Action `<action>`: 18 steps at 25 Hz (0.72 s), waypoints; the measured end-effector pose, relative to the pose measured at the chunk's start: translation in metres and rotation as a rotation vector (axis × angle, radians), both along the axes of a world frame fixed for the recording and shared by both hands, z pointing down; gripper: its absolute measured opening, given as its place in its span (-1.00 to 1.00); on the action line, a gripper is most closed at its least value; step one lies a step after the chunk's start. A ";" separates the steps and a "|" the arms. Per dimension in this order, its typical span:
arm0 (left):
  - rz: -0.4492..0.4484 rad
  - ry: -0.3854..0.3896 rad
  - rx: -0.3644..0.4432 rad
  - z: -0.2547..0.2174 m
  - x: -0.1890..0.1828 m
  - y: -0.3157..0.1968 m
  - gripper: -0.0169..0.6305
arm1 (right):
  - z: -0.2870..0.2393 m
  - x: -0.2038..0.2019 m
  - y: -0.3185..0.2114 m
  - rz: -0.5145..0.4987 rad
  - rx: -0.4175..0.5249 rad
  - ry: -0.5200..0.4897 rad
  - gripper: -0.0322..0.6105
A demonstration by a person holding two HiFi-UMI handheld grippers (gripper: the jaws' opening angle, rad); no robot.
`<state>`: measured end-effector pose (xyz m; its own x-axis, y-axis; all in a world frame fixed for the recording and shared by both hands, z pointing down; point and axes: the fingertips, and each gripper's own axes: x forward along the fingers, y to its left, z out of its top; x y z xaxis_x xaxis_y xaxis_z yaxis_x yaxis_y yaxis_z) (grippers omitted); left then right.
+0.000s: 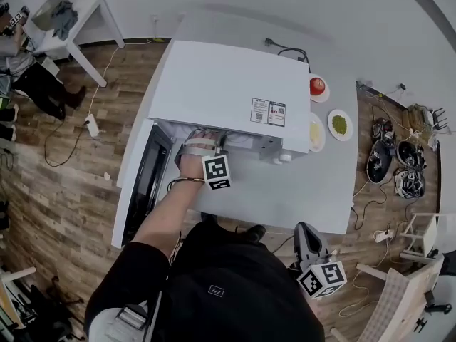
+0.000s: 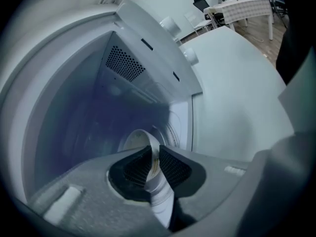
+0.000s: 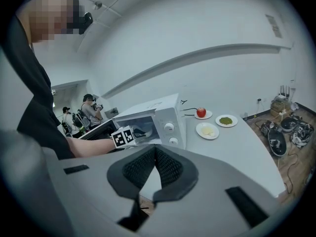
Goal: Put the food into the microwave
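The white microwave (image 1: 228, 84) stands on the grey table (image 1: 313, 198) with its door (image 1: 146, 184) swung open to the left. My left gripper (image 1: 203, 142) reaches into the cavity. In the left gripper view it (image 2: 154, 162) is shut on the rim of a white plate (image 2: 160, 196), which extends over the microwave floor; what lies on the plate is hidden. My right gripper (image 1: 308, 239) hangs by the table's near edge, away from the microwave. Its jaws (image 3: 154, 154) are shut with nothing between them.
Three more plates sit right of the microwave: one with a red apple (image 1: 318, 87), one with green food (image 1: 340, 125), one with pale yellow food (image 1: 315, 132). Cables and gear (image 1: 395, 162) lie on the floor at the right. People stand behind the open door (image 3: 91, 110).
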<state>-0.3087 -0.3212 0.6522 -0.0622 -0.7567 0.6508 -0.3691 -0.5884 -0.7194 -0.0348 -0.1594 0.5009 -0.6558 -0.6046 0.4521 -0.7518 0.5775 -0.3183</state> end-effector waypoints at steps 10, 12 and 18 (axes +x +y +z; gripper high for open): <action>-0.068 -0.009 0.020 -0.014 -0.014 0.000 -0.33 | -0.003 -0.020 -0.010 -0.066 0.021 -0.045 -0.86; -0.090 -0.008 0.012 -0.019 -0.016 0.007 -0.33 | -0.005 -0.024 -0.012 -0.110 0.032 -0.059 -0.86; -0.226 0.114 0.030 -0.044 0.014 0.066 -0.33 | -0.011 -0.010 -0.020 -0.265 0.048 -0.117 -0.86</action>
<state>-0.2943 -0.2556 0.6086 -0.1599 -0.7510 0.6406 -0.5686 -0.4604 -0.6817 -0.0451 -0.1792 0.4897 -0.8397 -0.4238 0.3394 -0.5324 0.7653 -0.3616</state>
